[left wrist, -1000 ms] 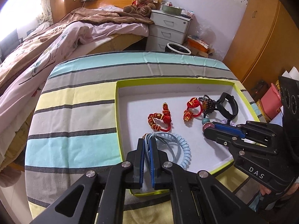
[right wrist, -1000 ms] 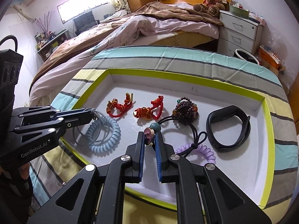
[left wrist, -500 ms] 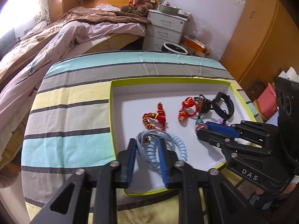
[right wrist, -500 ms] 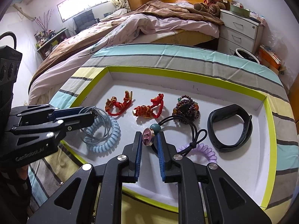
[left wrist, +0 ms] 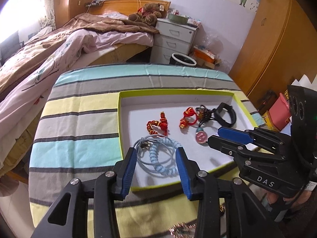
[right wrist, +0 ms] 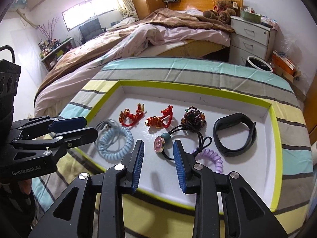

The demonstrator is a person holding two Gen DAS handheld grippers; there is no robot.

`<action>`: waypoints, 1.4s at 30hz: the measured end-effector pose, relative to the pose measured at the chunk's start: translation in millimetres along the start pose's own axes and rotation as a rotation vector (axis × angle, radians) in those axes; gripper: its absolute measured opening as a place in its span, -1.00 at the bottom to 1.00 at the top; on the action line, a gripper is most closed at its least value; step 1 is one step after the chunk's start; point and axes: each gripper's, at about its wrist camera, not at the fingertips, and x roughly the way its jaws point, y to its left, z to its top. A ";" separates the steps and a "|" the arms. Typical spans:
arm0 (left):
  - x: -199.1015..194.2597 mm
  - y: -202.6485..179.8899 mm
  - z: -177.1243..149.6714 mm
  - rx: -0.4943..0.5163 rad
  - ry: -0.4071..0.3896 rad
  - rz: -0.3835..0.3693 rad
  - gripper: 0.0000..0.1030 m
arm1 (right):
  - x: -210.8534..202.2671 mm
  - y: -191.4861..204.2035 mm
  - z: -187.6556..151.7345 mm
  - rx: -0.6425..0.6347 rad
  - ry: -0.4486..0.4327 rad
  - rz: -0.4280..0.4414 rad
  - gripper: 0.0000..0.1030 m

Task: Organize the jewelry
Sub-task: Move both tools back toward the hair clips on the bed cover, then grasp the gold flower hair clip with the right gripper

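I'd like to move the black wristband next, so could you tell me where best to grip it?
Grip the black wristband on its near strap, coming from above with one finger inside the loop. It lies flat and open in the tray, its near side clear of the purple coil.

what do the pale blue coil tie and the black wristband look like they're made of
Pale blue coil tie: looks like glossy plastic, from its smooth, shiny, phone-cord spiral. Black wristband: probably matte silicone or rubber, a smooth, dull, seamless loop standing up on its own.

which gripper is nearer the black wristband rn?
Right. The right gripper hangs open just left of the black wristband, over the pink-charm hair tie. The left gripper is open across the tray, over the blue coil tie.
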 end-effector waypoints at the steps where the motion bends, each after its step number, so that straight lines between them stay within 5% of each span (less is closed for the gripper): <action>1: -5.0 -1.0 -1.7 -0.001 -0.007 -0.001 -0.21 | -3.3 1.2 -1.3 0.000 -0.005 0.001 -0.39; 14: -49.4 -1.3 -53.2 -0.075 -0.037 -0.022 -0.20 | -42.3 18.4 -35.6 -0.035 -0.048 0.063 -0.39; 27: -69.9 8.6 -97.0 -0.154 -0.031 -0.030 0.00 | -27.5 48.2 -73.4 -0.137 0.052 0.133 -0.37; 42: -70.4 16.6 -113.2 -0.193 -0.012 -0.030 0.00 | -16.3 56.9 -82.1 -0.188 0.097 0.055 -0.37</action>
